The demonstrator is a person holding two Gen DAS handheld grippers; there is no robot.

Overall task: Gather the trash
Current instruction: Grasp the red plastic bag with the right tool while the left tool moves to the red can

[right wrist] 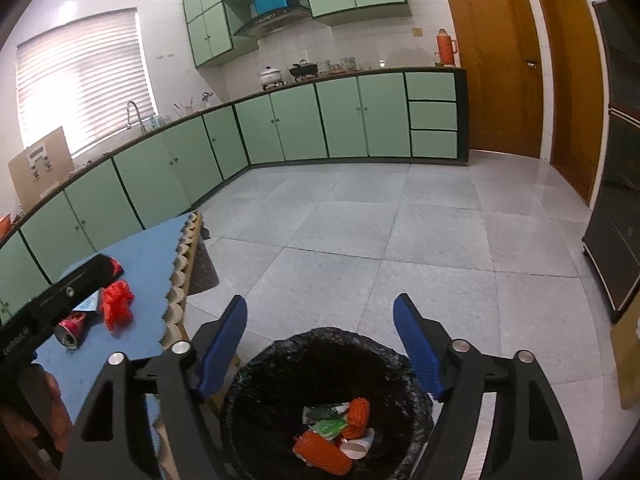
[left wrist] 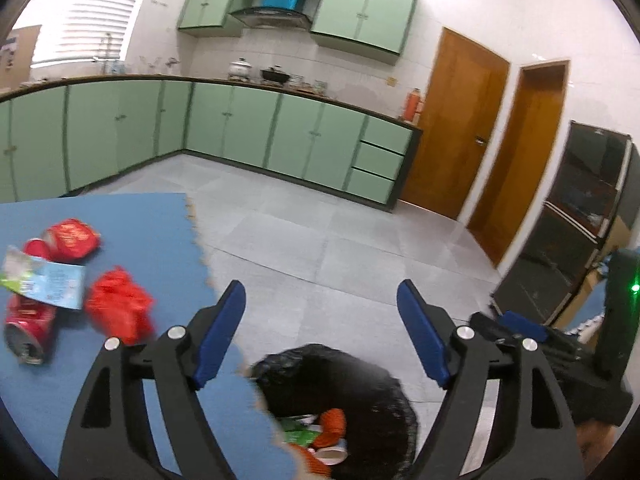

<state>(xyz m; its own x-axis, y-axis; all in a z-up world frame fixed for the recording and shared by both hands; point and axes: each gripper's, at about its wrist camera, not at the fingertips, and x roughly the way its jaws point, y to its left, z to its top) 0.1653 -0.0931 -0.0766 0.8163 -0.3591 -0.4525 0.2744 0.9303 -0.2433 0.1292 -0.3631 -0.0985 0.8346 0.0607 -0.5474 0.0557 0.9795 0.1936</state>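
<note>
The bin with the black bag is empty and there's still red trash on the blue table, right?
Not quite. The bin isn't empty: the right wrist view shows orange foam nets, a green wrapper and a white cup inside. Red trash does still lie on the blue table.

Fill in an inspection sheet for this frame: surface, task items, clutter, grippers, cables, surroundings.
Surface: blue mat-covered table, scalloped edge.
Task items: black-lined trash bin on the floor beside the table, holding orange foam nets, green wrappers and a paper cup; on the table remain a crushed red can, crumpled red wrapper, red packet and a light blue leaflet.
Clutter: nothing seen beyond the trash.
Grippers: left gripper open, empty; right gripper open, empty, above the bin.
Cables: nothing seen.
Surroundings: green kitchen cabinets, wooden doors, grey tiled floor.
</note>
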